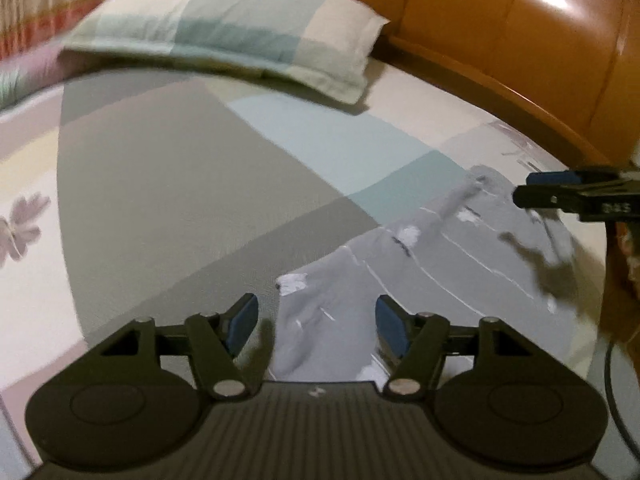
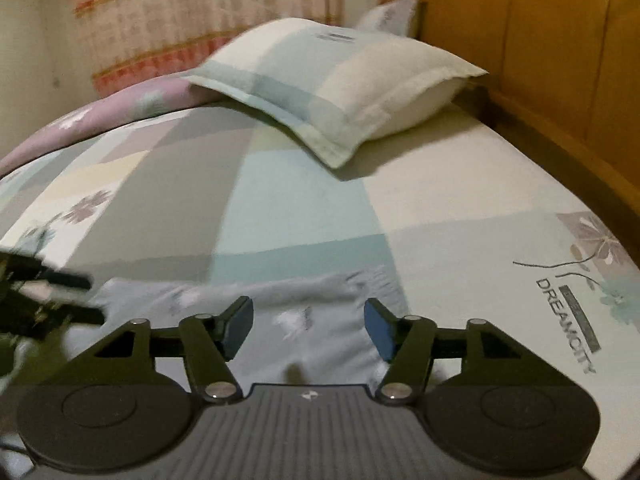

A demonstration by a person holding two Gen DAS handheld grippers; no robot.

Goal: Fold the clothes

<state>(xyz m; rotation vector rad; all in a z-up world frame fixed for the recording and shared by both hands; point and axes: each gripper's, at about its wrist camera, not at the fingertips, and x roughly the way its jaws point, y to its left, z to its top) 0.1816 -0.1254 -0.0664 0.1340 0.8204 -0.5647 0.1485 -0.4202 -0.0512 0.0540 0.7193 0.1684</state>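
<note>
A grey garment (image 1: 432,256) with white marks and thin white lines lies flat on the bed, seen in the left wrist view at lower right. My left gripper (image 1: 316,326) hovers open over its near left edge, nothing between the blue pads. The right gripper (image 1: 536,190) enters that view from the right edge, above the garment's far side. In the right wrist view the same grey garment (image 2: 304,320) lies just ahead of my right gripper (image 2: 308,326), which is open and empty. The left gripper (image 2: 80,300) shows blurred at the left edge.
A patchwork bedsheet (image 1: 200,184) covers the bed. A checked pillow (image 1: 240,28) lies at the head, against an orange wooden headboard (image 1: 520,32). A mauve flowered quilt (image 2: 120,112) and a striped curtain (image 2: 180,20) stand beyond. The sheet's printed corner (image 2: 572,312) is at the right.
</note>
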